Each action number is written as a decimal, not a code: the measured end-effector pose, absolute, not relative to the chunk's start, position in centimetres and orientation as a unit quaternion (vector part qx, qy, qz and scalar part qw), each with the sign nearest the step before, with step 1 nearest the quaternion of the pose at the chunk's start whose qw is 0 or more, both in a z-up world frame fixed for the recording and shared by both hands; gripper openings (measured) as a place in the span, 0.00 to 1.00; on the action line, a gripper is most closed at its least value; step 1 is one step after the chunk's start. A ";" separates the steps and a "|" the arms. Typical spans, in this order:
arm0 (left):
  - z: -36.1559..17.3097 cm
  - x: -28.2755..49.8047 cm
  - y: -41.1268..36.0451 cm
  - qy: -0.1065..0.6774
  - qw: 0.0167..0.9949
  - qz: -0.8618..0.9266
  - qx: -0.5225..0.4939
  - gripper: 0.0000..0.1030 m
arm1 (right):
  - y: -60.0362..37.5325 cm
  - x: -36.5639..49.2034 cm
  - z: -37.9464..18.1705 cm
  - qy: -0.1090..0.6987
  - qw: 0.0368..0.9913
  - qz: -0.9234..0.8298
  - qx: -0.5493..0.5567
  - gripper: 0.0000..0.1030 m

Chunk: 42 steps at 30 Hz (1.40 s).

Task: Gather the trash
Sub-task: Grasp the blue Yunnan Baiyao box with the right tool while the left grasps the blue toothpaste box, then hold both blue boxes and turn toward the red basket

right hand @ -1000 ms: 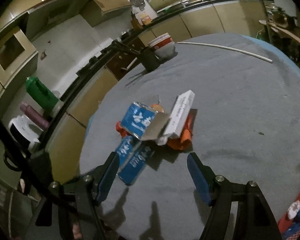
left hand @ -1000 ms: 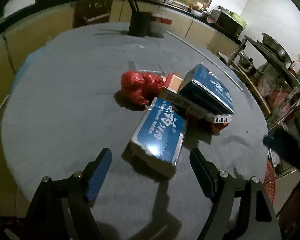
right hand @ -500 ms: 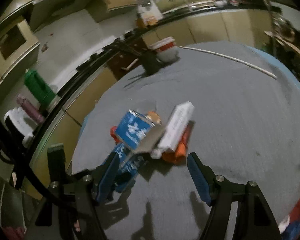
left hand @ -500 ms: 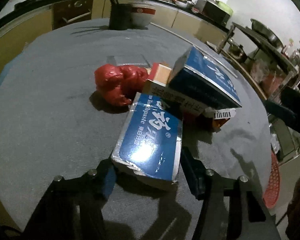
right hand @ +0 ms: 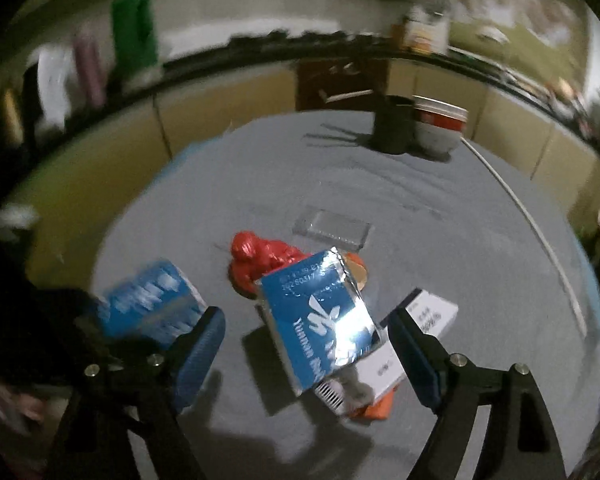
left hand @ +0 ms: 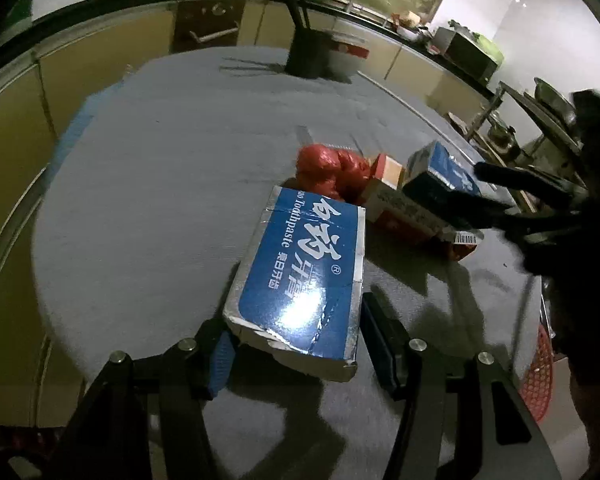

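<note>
Since the earlier frames the left gripper (left hand: 296,346) has closed in on the blue toothpaste box (left hand: 306,276), and the right gripper (right hand: 306,350) has swung around to face the pile from another side. The left fingers (left hand: 220,354) now sit against both long sides of the toothpaste box and grasp its near end; the box seems raised a little at that end above the grey tabletop (left hand: 160,184). The right fingers (right hand: 200,344) are spread wide and hold nothing. Between them stands a second blue box (right hand: 324,316), tilted, leaning on a white carton (right hand: 416,340). Behind it lies a crumpled red bag (right hand: 260,260), touching the pile. A dark holder (right hand: 394,128) and a bowl (right hand: 440,128) stand at the far edge.
</note>
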<state>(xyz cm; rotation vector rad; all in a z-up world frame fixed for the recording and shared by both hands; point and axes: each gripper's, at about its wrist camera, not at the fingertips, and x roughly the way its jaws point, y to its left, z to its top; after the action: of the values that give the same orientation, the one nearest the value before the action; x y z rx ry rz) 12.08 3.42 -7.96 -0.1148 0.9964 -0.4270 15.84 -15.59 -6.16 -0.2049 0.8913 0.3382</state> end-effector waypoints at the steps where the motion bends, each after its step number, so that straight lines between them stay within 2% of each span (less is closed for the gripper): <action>1: -7.7 12.0 3.5 0.473 0.855 -0.203 -0.056 0.58 | -15.3 16.2 -6.5 0.432 0.879 0.163 -0.117 0.83; 3: -7.3 11.7 3.5 0.468 0.858 -0.204 -0.055 0.58 | -14.8 17.1 -7.4 0.437 0.872 0.165 -0.147 0.83; 6: -6.5 11.5 3.2 0.462 0.861 -0.207 -0.054 0.58 | -15.2 18.1 -7.9 0.441 0.872 0.163 -0.132 0.82; 7: -6.3 11.4 3.2 0.460 0.862 -0.208 -0.055 0.58 | -15.5 18.3 -7.9 0.441 0.876 0.157 -0.118 0.67; 8: -6.0 11.4 3.1 0.457 0.863 -0.208 -0.053 0.58 | -15.7 18.2 -7.8 0.439 0.879 0.154 -0.104 0.64; 14: -5.4 10.5 2.7 0.451 0.866 -0.211 -0.046 0.58 | -18.6 15.3 -6.3 0.416 0.897 0.147 -0.007 0.64; 24: -4.7 7.8 -1.8 0.450 0.861 -0.238 -0.012 0.58 | -25.5 4.8 -4.6 0.367 0.908 0.114 0.165 0.64; 42: -2.8 2.6 -8.5 0.402 0.883 -0.212 0.118 0.58 | -30.8 -3.1 -5.7 0.347 0.904 0.054 0.245 0.64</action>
<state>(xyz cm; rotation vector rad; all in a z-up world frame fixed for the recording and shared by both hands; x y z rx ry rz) 2.56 -8.48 -2.82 0.2450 0.8371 -0.4409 -3.12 -30.84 -5.69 0.5068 0.7168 0.1112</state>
